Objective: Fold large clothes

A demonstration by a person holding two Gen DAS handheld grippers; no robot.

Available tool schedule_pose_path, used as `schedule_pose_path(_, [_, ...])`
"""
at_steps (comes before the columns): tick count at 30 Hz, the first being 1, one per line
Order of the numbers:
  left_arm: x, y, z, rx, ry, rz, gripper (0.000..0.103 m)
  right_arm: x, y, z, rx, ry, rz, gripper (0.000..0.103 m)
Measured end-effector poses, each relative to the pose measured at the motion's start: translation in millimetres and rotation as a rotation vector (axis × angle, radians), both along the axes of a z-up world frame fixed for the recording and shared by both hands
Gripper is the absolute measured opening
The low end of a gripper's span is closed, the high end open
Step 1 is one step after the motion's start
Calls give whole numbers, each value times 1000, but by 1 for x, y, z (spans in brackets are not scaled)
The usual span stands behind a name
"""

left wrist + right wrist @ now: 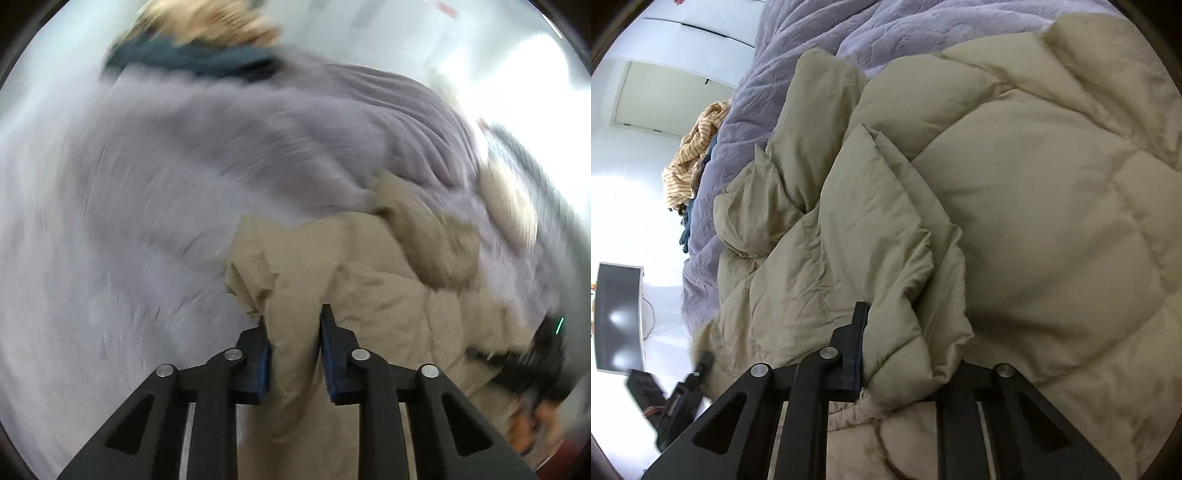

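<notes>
The beige quilted puffer jacket [1015, 221] lay on a lavender textured bedspread [184, 166]; the left gripper [295, 354] and right gripper [905, 354] each pinched a fold of it between nearly closed jaws.

One beige puffer jacket [1034, 221], one lavender bedspread [184, 166], one striped garment [690, 162], two grippers.
</notes>
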State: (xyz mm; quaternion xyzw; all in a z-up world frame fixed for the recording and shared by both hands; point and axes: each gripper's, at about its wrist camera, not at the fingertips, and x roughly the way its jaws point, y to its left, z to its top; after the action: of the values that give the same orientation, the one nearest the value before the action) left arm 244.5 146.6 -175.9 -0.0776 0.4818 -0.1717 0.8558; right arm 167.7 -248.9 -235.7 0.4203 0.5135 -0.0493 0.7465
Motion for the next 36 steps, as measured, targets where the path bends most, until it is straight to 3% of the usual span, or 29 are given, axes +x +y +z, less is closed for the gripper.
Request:
schedule_pose_path(2, [-7,-19,6,142,-66,-54,24,-7,0,-2,6,-1,-1,16])
schedule_pose_path(5, [10,-22,-15,231,-19,-33,25,-6,2,-5,14,-2,-8,16])
schedule_pose_path(6, [15,-12,-24,229,5,-6,26,-4,6,-5,15,-6,1,16])
schedule_pose_path(10, [26,12,-32,189,54,104,54,1,14,-3,-44,-12,44,16])
schedule_pose_path(15, [18,43,1,171,37,175,54,-6,8,4,-12,5,62,18])
schedule_pose_path(17, [10,48,13,162,24,178,54,-14,7,15,-41,5,87,33])
schedule_pose_path(18, [4,51,19,157,19,172,54,-18,6,21,-63,1,93,49])
schedule_pose_path(19, [-2,50,22,155,16,162,54,-25,4,29,-98,-7,91,56])
schedule_pose_path(23, [-24,29,13,170,50,117,54,-49,-7,52,-230,-1,37,54])
schedule_pose_path(25, [-30,14,-4,184,85,106,54,-51,-11,58,-234,-19,29,31])
schedule_pose_path(28, [-36,5,-22,200,115,122,54,-39,-7,61,-294,-39,73,26])
schedule_pose_path(31, [-36,4,-33,205,134,147,54,-30,-2,49,-326,-12,110,24])
schedule_pose_path(34, [-35,6,-39,222,138,178,72,-34,-4,22,-304,61,110,18])
schedule_pose_path(36, [-35,7,-41,221,138,181,72,-40,-5,19,-309,45,112,17])
